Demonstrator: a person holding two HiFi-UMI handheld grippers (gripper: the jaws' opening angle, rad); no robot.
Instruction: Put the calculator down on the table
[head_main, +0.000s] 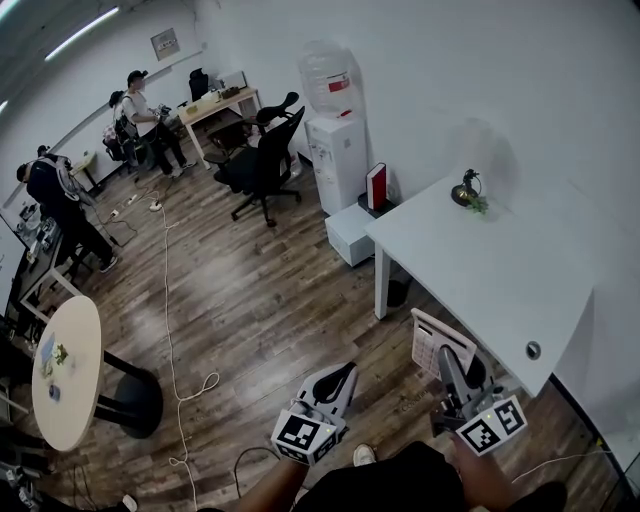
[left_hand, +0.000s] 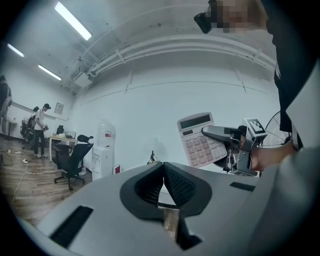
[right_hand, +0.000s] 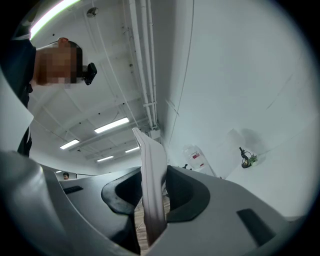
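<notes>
Jaws on the left gripper (left_hand: 163, 167): pressed together with nothing between them. It hangs about level over the floor.

Jaws on the right gripper (head_main: 447, 352): pinching the calculator (head_main: 430, 340) by one edge. The calculator stands upright in the air, keypad towards the left gripper, just short of the near corner of the white worktop (head_main: 500, 280). It is not touching the surface.

Step in hand, as I judge it: carrying the calculator to the worktop; set-down not yet done. The next move calls for bringing it over the bare near part, tipping it flat, lowering it to contact, then spreading the jaws.

Room, left to right:
- round table (head_main: 65, 370)
- white cable (head_main: 168, 300) trailing over the wood floor (head_main: 270, 300)
- black office chair (head_main: 265, 165)
- water dispenser (head_main: 335, 150)
- red book (head_main: 377, 185)

The worktop is bare except for a small plant ornament (head_main: 467, 190) at its far edge and a cable grommet (head_main: 533, 350) near the front.
</notes>
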